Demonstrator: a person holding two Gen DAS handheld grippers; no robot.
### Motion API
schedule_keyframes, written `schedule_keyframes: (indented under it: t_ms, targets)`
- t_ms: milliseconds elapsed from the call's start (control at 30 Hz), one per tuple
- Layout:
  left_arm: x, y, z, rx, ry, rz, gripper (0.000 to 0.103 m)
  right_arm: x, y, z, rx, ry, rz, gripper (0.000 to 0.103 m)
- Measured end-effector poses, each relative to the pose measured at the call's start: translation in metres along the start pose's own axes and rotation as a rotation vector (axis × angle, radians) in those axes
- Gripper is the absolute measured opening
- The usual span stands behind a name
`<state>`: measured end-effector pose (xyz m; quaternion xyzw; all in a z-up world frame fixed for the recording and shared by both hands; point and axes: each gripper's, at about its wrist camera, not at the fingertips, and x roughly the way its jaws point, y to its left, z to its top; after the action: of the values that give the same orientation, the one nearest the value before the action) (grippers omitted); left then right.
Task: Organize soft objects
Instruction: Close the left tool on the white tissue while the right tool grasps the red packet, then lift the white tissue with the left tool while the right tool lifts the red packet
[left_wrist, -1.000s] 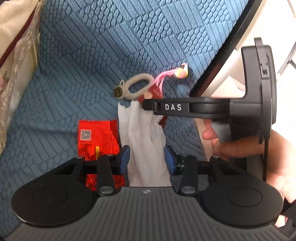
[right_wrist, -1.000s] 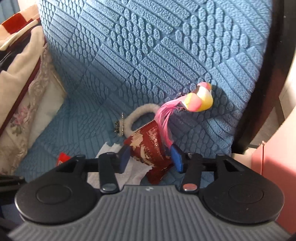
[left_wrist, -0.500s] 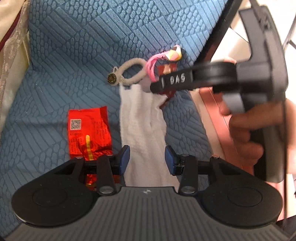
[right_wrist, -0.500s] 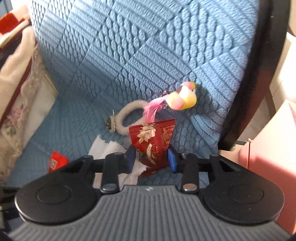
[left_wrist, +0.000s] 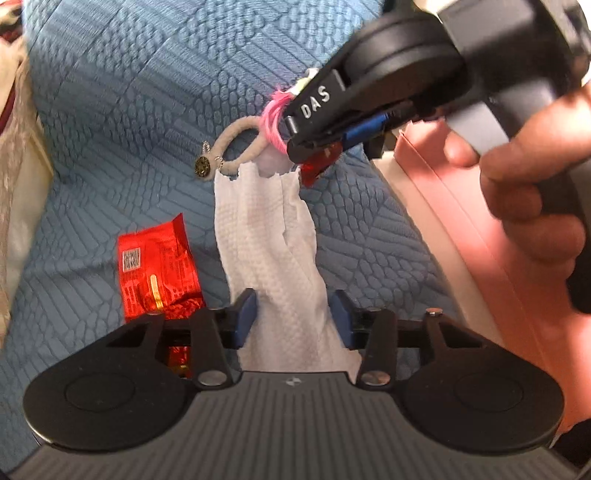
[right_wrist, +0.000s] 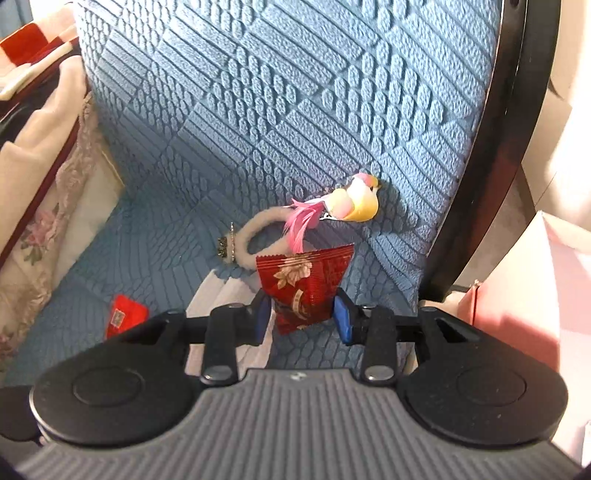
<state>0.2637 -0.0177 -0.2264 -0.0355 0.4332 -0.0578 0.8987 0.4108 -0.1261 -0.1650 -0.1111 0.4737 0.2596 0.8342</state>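
My right tool (right_wrist: 303, 314) clamps the light, crinkly red packet (right_wrist: 304, 284) at its middle; my left tool (left_wrist: 291, 315) stands apart around the soft white cloth (left_wrist: 273, 254).

White tissue's (left_wrist: 273, 254) near end behind left hand-held gripper (left_wrist: 293, 314).

Both wrist views (close) over blue cushion (left_wrist: 147, 92).

Blue quilted seat (left_wrist: 155, 110); tissue (left_wrist: 266, 236), packet (left_wrist: 157, 266)
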Motion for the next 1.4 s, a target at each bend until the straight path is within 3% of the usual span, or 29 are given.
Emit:
schedule_keyframes:
  t_ms: [33,100,200,500,1133,1400]
  targets:
    - [0.001,-0.002,0.0,0.026,0.002,0.015,0.034,0.001,0.001,0.0,-0.004,-0.002,-0.002,0.039]
    - [0.0,0.0,0.001,0.019,0.003,0.018,0.018,0.001,0.0,0.0,-0.003,-0.002,-0.009,0.039]
    - [-0.002,0.007,0.003,-0.019,0.015,0.01,0.012,-0.001,-0.004,0.0,0.011,-0.006,-0.013,0.039]
    - [-0.017,0.02,0.011,-0.127,0.025,-0.064,0.011,-0.021,-0.002,-0.007,-0.001,-0.04,-0.042,0.039]
    - [-0.068,0.034,0.012,-0.269,-0.081,-0.167,0.009,-0.066,0.015,-0.047,0.037,-0.061,-0.047,0.039]
    - [-0.084,0.039,0.006,-0.315,-0.093,-0.166,0.009,-0.077,0.021,-0.058,0.05,-0.06,-0.054,0.039]
